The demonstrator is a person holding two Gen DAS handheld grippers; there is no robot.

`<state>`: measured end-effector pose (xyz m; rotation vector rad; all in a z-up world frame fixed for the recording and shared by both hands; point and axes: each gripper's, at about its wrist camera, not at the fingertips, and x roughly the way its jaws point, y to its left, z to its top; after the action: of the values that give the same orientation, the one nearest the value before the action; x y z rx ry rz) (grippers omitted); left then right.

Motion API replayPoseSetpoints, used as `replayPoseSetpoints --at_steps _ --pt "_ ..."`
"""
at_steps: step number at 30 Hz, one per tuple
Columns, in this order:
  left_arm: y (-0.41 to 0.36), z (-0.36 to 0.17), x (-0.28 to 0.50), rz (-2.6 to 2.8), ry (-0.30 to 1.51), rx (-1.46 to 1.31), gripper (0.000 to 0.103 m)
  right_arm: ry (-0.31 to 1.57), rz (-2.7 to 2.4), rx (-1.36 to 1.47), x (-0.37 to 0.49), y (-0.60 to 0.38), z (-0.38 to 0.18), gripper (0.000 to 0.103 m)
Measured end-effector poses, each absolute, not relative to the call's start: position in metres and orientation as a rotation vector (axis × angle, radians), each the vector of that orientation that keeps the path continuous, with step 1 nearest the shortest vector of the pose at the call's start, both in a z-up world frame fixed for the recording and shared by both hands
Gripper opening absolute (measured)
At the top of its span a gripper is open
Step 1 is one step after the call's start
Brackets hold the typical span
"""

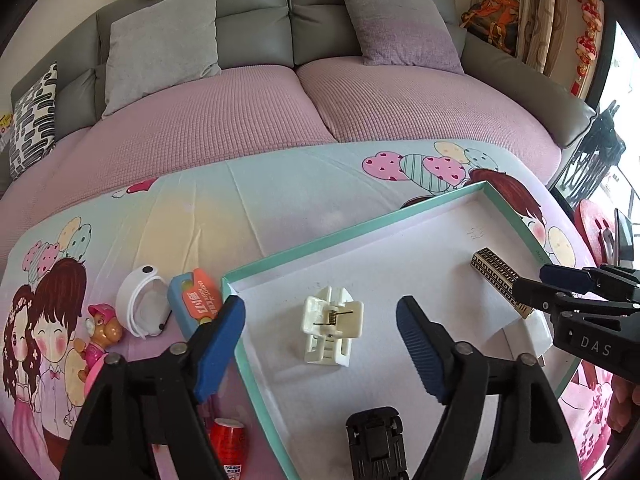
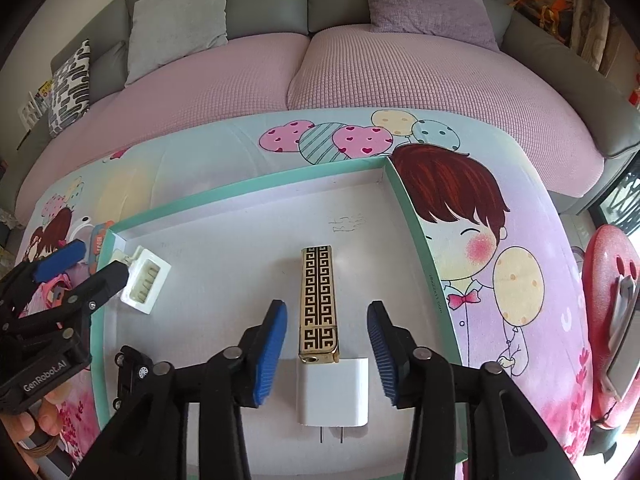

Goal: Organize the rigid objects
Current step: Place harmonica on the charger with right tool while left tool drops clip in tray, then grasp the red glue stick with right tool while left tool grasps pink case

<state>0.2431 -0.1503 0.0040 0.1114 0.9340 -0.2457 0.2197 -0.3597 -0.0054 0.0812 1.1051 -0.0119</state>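
Observation:
A shallow white tray with a teal rim (image 1: 304,248) (image 2: 248,184) lies on the cartoon-print cloth. Inside it, a white spring clip (image 1: 332,326) (image 2: 146,284) rests between the wide-apart jaws of my left gripper (image 1: 320,304) (image 2: 90,268), untouched. A black toy car (image 1: 376,440) (image 2: 132,372) sits at the tray's near edge. A gold-and-black patterned lighter (image 2: 318,300) (image 1: 498,280) lies against a white plug charger (image 2: 332,392) (image 1: 528,332). My right gripper (image 2: 327,308) (image 1: 548,284) straddles the lighter, with a gap on each side of it.
Left of the tray lie a white round case (image 1: 140,304), an orange-and-blue item (image 1: 196,300), a toy pup figure (image 1: 104,332) and a red cylinder (image 1: 228,440). A sofa with pillows stands behind. A red stool (image 2: 608,320) is at the right.

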Motion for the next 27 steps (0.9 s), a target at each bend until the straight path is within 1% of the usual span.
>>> replayPoseSetpoints --at_steps 1,2,4,7,9,10,11,16,20,27 --pt "-0.148 0.007 0.241 -0.238 0.928 0.112 0.089 1.106 -0.013 0.078 0.217 -0.36 -0.004 0.055" --pt "-0.145 0.009 0.239 -0.231 0.924 0.11 0.09 1.108 -0.014 0.075 0.215 -0.36 -0.002 0.06" --pt "-0.138 0.012 0.236 -0.214 0.929 0.103 0.091 1.111 -0.016 0.071 0.211 -0.36 0.0 0.066" --pt "-0.126 0.014 0.231 -0.201 0.947 0.079 0.094 1.114 -0.016 0.068 0.204 -0.357 0.005 0.071" --pt "-0.12 0.016 0.226 -0.194 0.95 0.076 0.097 1.12 -0.013 0.063 0.199 -0.355 0.007 0.079" --pt "-0.116 0.017 0.224 -0.189 0.949 0.075 0.097 1.121 -0.01 0.06 0.197 -0.353 0.009 0.085" --pt "-0.112 0.019 0.221 -0.185 0.946 0.074 0.098 1.119 -0.011 0.055 0.194 -0.351 0.011 0.089" --pt "-0.09 0.024 0.21 -0.171 0.942 0.055 0.098 1.11 -0.018 0.041 0.183 -0.342 0.023 0.101" --pt "-0.065 0.028 0.203 -0.148 0.939 0.017 0.098 1.096 -0.021 0.02 0.178 -0.332 0.035 0.103" --pt "-0.01 0.04 0.193 -0.085 0.911 -0.035 0.098 1.072 0.009 -0.015 0.177 -0.301 0.054 0.103"
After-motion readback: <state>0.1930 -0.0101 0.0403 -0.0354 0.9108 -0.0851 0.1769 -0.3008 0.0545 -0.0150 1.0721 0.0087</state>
